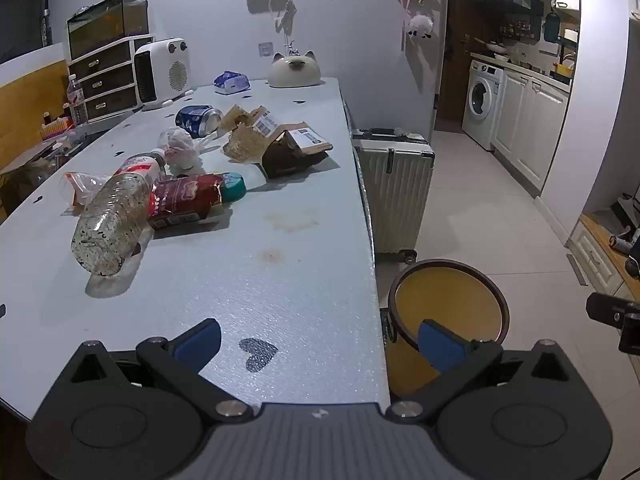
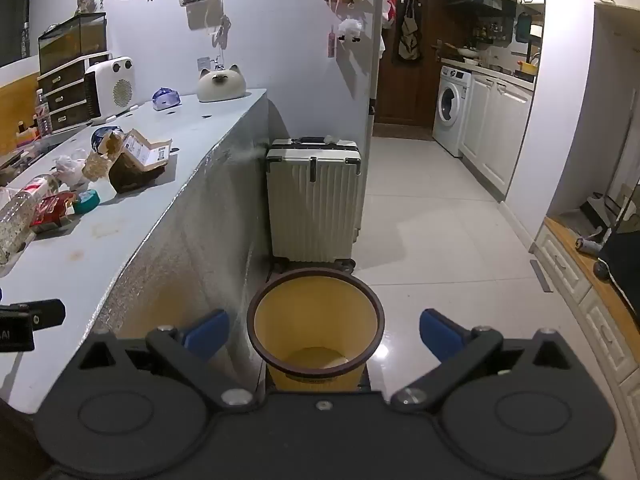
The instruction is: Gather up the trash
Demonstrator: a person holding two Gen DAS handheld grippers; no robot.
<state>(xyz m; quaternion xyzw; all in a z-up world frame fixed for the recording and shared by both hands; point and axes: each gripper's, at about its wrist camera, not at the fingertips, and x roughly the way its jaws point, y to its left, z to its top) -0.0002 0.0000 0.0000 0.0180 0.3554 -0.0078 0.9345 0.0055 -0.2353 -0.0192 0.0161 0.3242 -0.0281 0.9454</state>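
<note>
At the near end of a pale bench (image 1: 280,280), the left gripper (image 1: 320,346) hovers with its jaws spread wide and nothing between them, one finger over the bench top, the other past the edge above a yellow bin (image 1: 448,304) on the floor. The right gripper (image 2: 324,332) hangs directly over that bin (image 2: 316,320), jaws likewise wide apart and empty. The bin looks empty, so the collecting seems barely begun.

Open bench surface lies between the left gripper and the trash, giving room to approach. Farther along lie a clear plastic bottle (image 1: 112,220), a red packet (image 1: 184,200) touching a teal lid (image 1: 234,186), a crumpled white bag (image 1: 180,148), a blue can (image 1: 198,120) and torn cardboard (image 1: 288,148). The bottle and can, both on their sides, could roll away from a glancing touch; the pieces are crowded, so grabbing one may drag its neighbours. The cardboard sits nearest the bench edge and might be knocked to the floor. A white suitcase (image 2: 314,200) stands just behind the bin, narrowing the gap there; the tiled floor (image 2: 440,232) to the right is open.
</note>
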